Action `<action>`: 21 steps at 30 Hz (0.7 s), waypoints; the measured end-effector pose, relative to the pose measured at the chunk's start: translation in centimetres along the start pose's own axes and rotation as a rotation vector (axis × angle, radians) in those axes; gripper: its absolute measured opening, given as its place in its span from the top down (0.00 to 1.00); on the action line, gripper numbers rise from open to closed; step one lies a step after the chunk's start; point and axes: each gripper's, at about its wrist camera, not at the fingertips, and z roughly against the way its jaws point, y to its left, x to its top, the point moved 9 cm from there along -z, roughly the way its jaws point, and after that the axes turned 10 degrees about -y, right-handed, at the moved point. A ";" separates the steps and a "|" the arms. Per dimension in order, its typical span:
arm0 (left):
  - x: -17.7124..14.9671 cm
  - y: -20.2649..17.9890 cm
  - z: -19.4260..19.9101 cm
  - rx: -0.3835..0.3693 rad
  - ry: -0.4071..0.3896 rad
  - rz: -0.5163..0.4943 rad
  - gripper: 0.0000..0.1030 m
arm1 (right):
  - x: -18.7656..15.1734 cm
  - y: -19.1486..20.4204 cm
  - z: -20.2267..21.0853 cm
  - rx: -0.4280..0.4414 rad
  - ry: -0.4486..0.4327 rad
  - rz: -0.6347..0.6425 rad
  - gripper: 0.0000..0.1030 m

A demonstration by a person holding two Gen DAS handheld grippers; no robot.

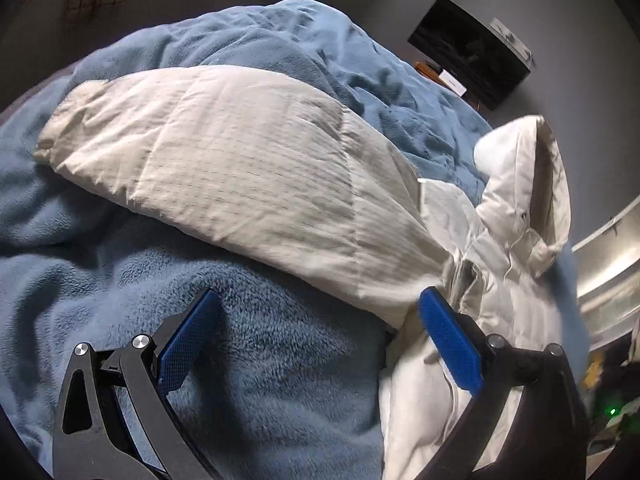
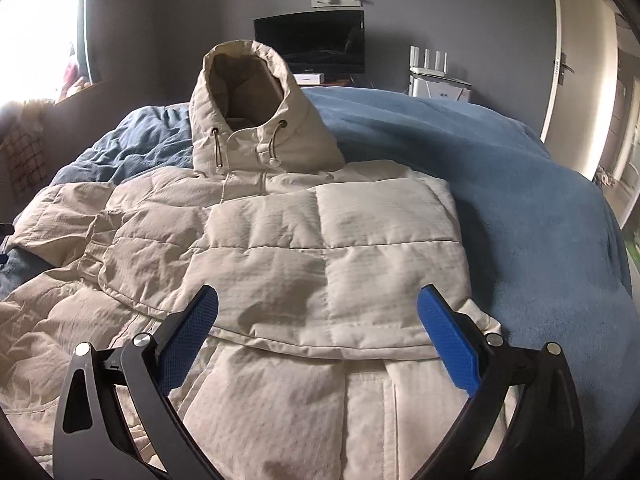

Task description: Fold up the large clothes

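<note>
A cream quilted hooded jacket (image 2: 280,240) lies front up on a blue fleece blanket (image 2: 500,208) on a bed. Its hood (image 2: 248,92) stands up at the far end. One sleeve (image 2: 340,248) is folded across the chest. The other sleeve (image 1: 224,160) stretches out to the side over the blanket (image 1: 280,380). My left gripper (image 1: 316,300) is open and empty, low over the blanket just below that sleeve, its right pad beside the jacket's side (image 1: 440,360). My right gripper (image 2: 318,300) is open and empty over the jacket's lower front.
A dark TV screen (image 2: 310,42) hangs on the grey wall beyond the bed, with a white router (image 2: 430,62) on a stand to its right. A door (image 2: 576,60) is at the right. A bright window (image 2: 36,28) is at the left.
</note>
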 end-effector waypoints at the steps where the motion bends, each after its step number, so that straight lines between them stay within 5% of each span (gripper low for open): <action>1: 0.2 0.1 -0.2 0.000 -0.007 -0.005 0.07 | -0.1 0.1 -0.1 0.001 0.001 -0.002 0.07; 6: 2.5 1.9 0.0 0.076 -0.087 0.003 0.07 | -0.1 0.0 -0.7 0.012 0.001 -0.027 0.07; 10: 3.9 6.0 -0.8 0.141 -0.100 0.119 0.07 | -0.1 -0.2 -1.3 0.021 0.005 -0.046 0.07; 16: 5.2 9.1 -3.7 0.065 -0.144 0.271 0.10 | -0.3 0.2 -2.3 0.039 0.022 -0.057 0.07; 19: 6.1 9.4 -3.9 0.028 -0.208 0.301 0.19 | -0.5 0.7 -2.6 0.049 0.029 -0.041 0.07; 21: 6.7 9.8 -3.3 0.016 -0.261 0.322 0.45 | -0.6 1.1 -2.8 0.055 0.033 -0.027 0.07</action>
